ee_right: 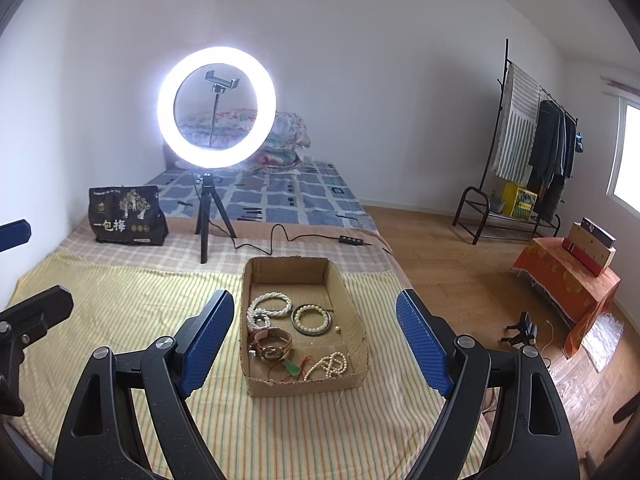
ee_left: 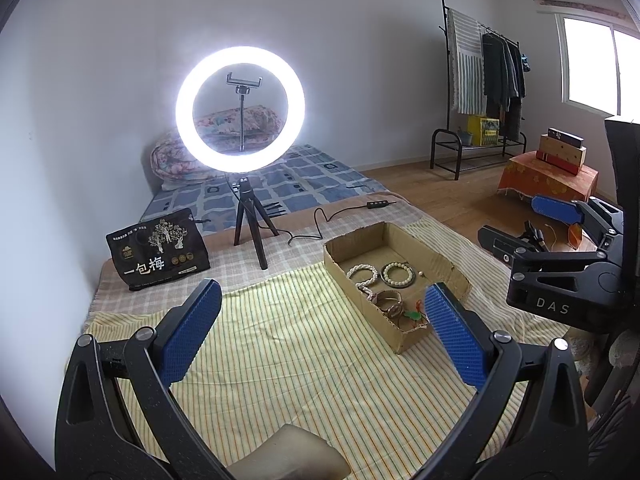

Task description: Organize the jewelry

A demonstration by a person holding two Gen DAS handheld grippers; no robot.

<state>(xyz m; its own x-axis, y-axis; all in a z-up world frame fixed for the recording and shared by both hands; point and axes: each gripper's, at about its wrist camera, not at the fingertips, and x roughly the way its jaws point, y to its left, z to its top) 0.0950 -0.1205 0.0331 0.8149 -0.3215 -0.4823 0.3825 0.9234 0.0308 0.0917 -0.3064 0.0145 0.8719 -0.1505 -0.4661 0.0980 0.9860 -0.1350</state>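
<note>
A shallow cardboard box (ee_right: 352,308) sits on the striped yellow cloth (ee_right: 140,304); it also shows in the left wrist view (ee_left: 424,252). Inside lie white pearl strands (ee_right: 269,305), a beaded bracelet (ee_right: 311,319), brown-strapped watches (ee_right: 272,345), a green pendant on red cord (ee_right: 292,368) and a pearl bracelet (ee_right: 330,364). My right gripper (ee_right: 316,340) is open and empty, hovering above the box's near end. My left gripper (ee_left: 322,328) is open and empty over the cloth, left of the box. The right gripper (ee_left: 516,220) shows in the left view too.
A lit ring light on a tripod (ee_right: 216,108) stands behind the box, its cable (ee_right: 280,236) trailing right. A black snack bag (ee_right: 126,216) stands at back left. The bed's right edge drops to wood floor (ee_right: 460,280); a clothes rack (ee_right: 528,152) stands beyond.
</note>
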